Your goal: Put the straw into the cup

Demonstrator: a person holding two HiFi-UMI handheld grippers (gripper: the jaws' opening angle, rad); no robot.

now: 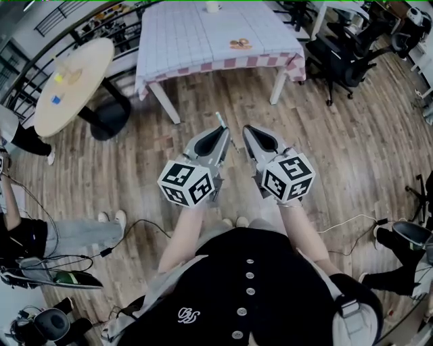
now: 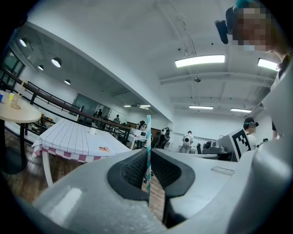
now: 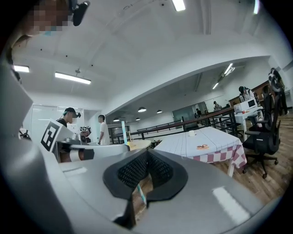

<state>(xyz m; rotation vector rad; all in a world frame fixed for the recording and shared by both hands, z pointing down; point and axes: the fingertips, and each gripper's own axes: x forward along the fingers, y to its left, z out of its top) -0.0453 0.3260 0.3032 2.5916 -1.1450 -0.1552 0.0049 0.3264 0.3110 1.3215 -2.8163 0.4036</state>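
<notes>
— Two grippers are counted: left gripper (image 2: 148,154), right gripper (image 3: 147,154). One straw (image 2: 148,132) is seen.
— Two tables are tallied: checked table (image 1: 203,37), round table (image 1: 81,94). One cup (image 1: 212,7) is counted.

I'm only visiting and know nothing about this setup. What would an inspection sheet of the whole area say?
Surface: checked-cloth table, ahead of the person, beyond both grippers.
Job's things: striped straw upright in the left gripper; small white cup at the table's far side.
Clutter: small orange-brown item on the cloth; round table with small yellow and blue bits.
Grippers: left gripper tongs shut on the straw; right gripper tongs together, nothing clearly held.
Cables: cables trailing over the wooden floor.
Surroundings: office chairs, railing, other people at the sides.
</notes>
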